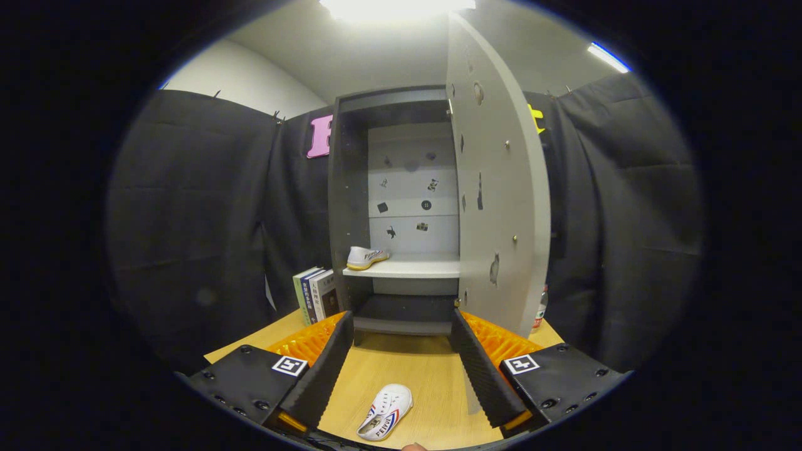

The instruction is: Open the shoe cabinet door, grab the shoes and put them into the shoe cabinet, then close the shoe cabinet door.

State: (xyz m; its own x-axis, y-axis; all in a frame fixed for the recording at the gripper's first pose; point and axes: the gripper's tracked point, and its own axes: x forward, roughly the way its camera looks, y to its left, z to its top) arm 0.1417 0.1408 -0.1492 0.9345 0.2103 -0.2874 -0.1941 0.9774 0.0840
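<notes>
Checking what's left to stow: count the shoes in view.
2. One shoe sits on the cabinet shelf, at its left end. The other shoe lies on the table between the open hand-held gripper fingers. The open door may hide more.

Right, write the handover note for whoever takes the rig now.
Hand-held gripper: open, holding nothing, above the table.
Cabinet: door swung open.
One shoe already on the shelf, at its left end.
Second shoe lies on the table between the fingers, near their bases.
Left: grab that shoe, place it in the cabinet, close the door.
</notes>
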